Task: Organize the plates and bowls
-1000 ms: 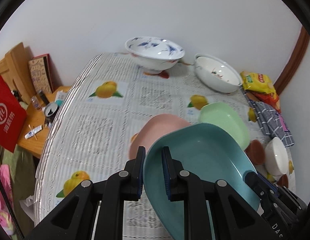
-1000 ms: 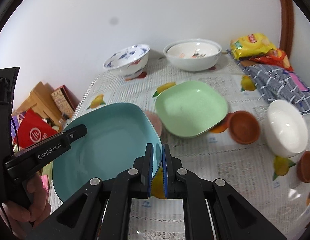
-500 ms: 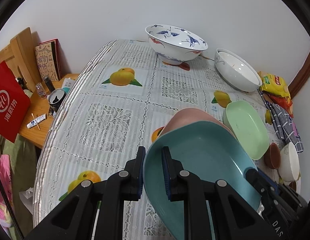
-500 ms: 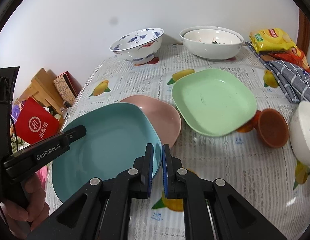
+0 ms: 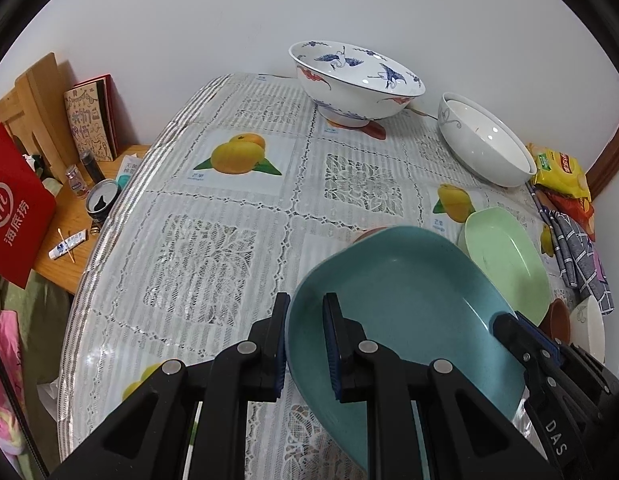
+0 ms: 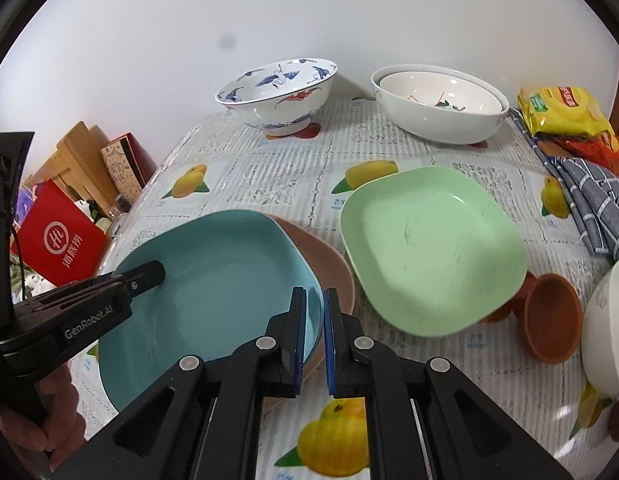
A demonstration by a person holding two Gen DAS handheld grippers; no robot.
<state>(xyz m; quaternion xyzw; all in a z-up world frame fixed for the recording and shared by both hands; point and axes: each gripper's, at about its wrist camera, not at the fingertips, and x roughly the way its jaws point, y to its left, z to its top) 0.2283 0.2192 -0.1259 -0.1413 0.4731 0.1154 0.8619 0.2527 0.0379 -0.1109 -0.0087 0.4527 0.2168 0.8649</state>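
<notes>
Both grippers are shut on the rim of a teal square plate [image 5: 405, 304], which also shows in the right wrist view [image 6: 213, 280]. My left gripper [image 5: 305, 344] grips its left edge and my right gripper [image 6: 314, 340] its right edge. The teal plate lies over a pink plate [image 6: 329, 268], which is mostly hidden beneath it. A green square plate [image 6: 429, 248] lies just to the right on the table.
A blue-patterned bowl [image 6: 277, 92] and nested white bowls [image 6: 437, 104] stand at the back. Small brown bowls [image 6: 549, 316] and a white bowl [image 6: 605, 328] sit at the right. Snack bags [image 6: 565, 112] and a checked cloth [image 6: 597, 200] lie far right. The table's left edge [image 5: 109, 240] drops to a cluttered side shelf.
Both grippers have carried the teal plate forward and down over the pink plate, which is now almost covered. The bowls at the back look closer.
</notes>
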